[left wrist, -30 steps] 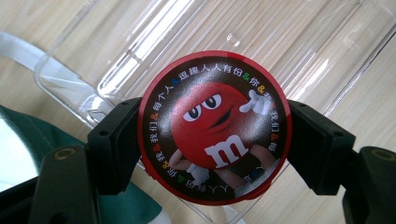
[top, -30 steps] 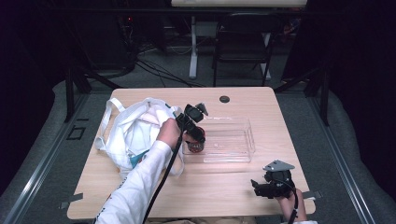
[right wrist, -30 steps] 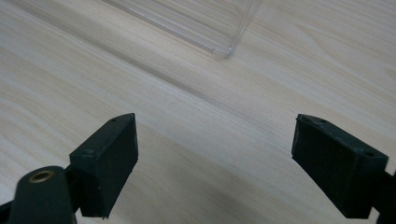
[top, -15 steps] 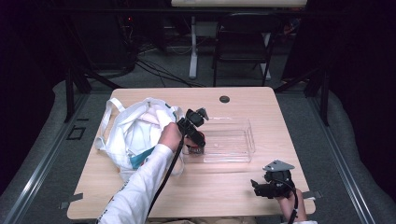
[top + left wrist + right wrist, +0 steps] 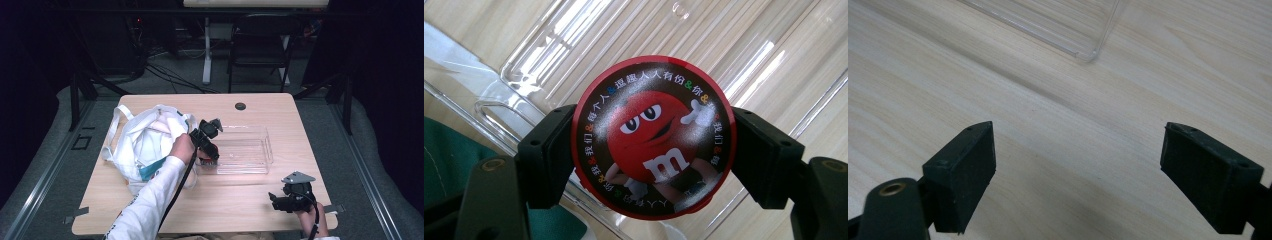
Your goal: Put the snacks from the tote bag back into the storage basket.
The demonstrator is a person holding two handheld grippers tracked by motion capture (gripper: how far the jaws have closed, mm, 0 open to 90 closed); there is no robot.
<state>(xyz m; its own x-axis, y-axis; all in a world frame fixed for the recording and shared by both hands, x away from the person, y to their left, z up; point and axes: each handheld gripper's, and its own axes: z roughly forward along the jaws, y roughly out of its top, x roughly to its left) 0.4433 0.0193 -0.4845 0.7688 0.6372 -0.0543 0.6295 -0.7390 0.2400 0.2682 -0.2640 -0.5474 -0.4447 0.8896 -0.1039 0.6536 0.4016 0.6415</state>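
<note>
A round candy tin (image 5: pixel 654 137) with a red rim and a red cartoon figure on its lid sits between my left gripper's (image 5: pixel 651 160) black jaws, which are shut on its sides. In the high view that left gripper (image 5: pixel 206 150) hangs over the left end of a clear plastic tray (image 5: pixel 250 150) at the table's middle. The tray's ribbed clear bottom (image 5: pixel 724 45) lies right under the tin. My right gripper (image 5: pixel 1093 175) stands open over bare wood, nothing between its jaws; in the high view the right gripper (image 5: pixel 278 199) rests near the table's front right edge.
A white cloth bag (image 5: pixel 145 142) with something teal inside lies on the left half of the table, close beside the tray. A small dark round grommet (image 5: pixel 240 106) sits in the tabletop at the back. A corner of the clear tray (image 5: pixel 1088 52) lies ahead of my right gripper.
My left gripper with the tin has shifted slightly over the tray's left end. The right gripper has kept still.
</note>
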